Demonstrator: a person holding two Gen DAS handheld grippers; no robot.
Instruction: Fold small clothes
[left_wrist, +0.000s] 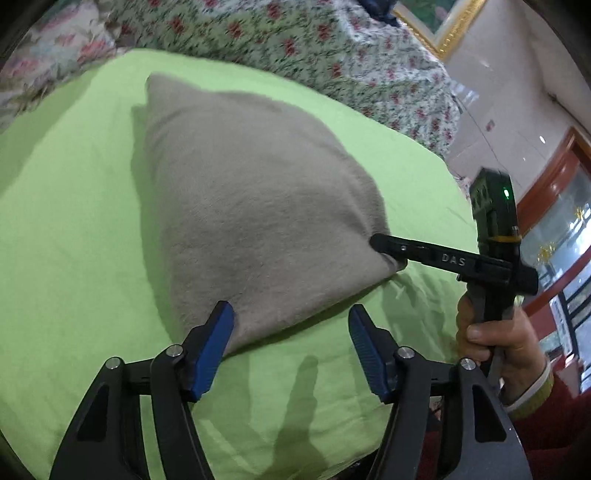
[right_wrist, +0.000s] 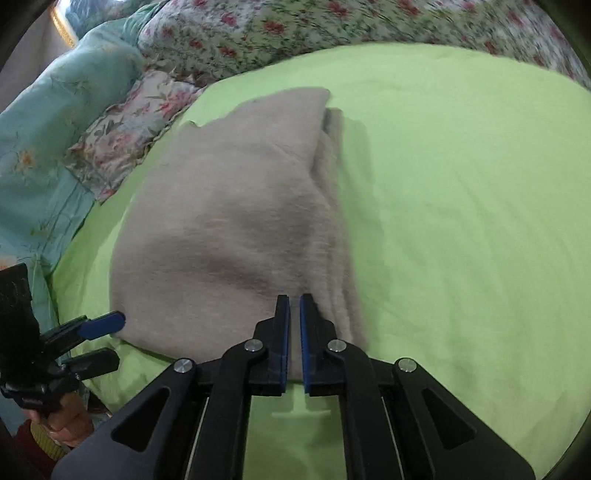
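A: Left wrist view: where is the left gripper?
B: Its blue-padded fingers stand wide apart at the near edge of the gray fleece garment. The left pad touches or overlaps the cloth edge; the right pad is over bare green sheet.

A: Where is the garment?
B: It lies on the green sheet, partly folded, with one layer doubled over along its right side in the right wrist view.

A: And the right gripper?
B: Its jaws are nearly together and pinch the near corner of the garment. The left wrist view confirms it: the black fingertips meet the cloth corner, which is drawn up into a peak.

A: Surroundings?
B: A floral quilt lies beyond the sheet, and a teal pillow lies at the left in the right wrist view.
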